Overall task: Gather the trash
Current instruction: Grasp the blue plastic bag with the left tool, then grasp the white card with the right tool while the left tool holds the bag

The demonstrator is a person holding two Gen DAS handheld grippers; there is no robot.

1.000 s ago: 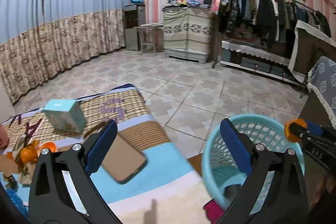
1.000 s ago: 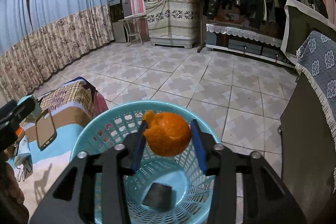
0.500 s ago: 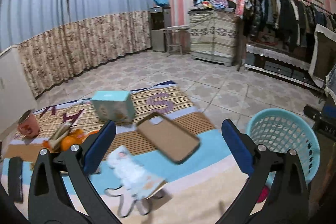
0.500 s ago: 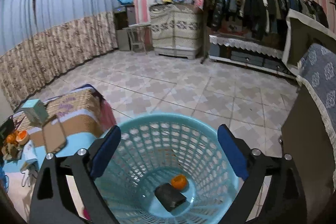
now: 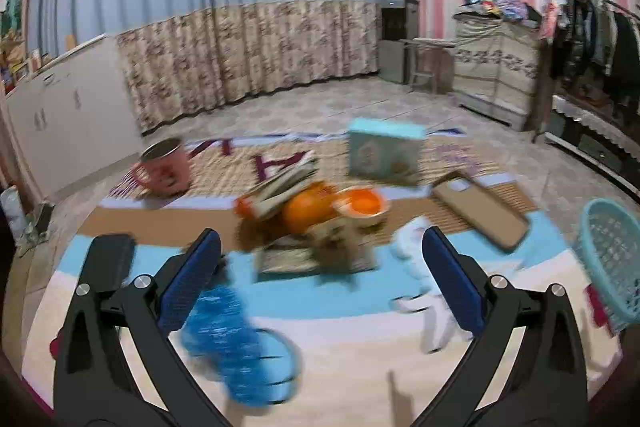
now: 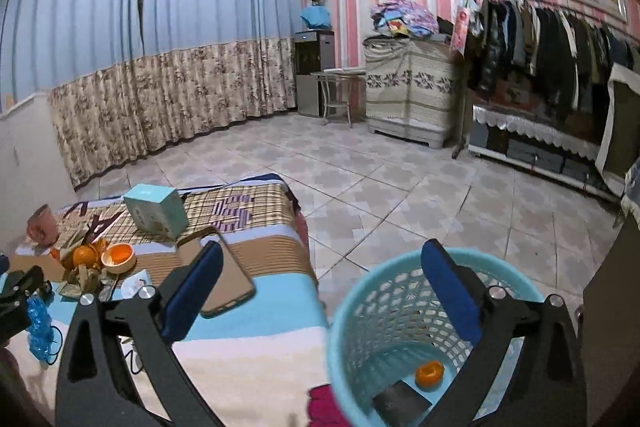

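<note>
My left gripper [image 5: 320,275] is open and empty above the striped table cloth [image 5: 352,355], facing a pile of orange peels [image 5: 320,207] and scraps. A crumpled blue wrapper [image 5: 224,331] lies just below its left finger. My right gripper [image 6: 320,291] is open and empty, over the rim of the light-blue trash basket [image 6: 360,311]. An orange peel [image 6: 430,374] and a dark flat item [image 6: 402,403] lie in the basket's bottom. The peel pile [image 6: 100,259] also shows at the left of the right wrist view.
On the table are a pink mug [image 5: 164,167], a teal box [image 5: 384,151], a brown phone case [image 5: 480,219], a black object [image 5: 108,259] and a white packet [image 5: 416,259]. The basket [image 5: 612,255] stands off the table's right end. Tiled floor, curtains and a clothes rack lie beyond.
My left gripper has swung left from the basket to over the table's peel pile. My right gripper opened and dropped the orange peel into the basket, then shifted slightly left.
</note>
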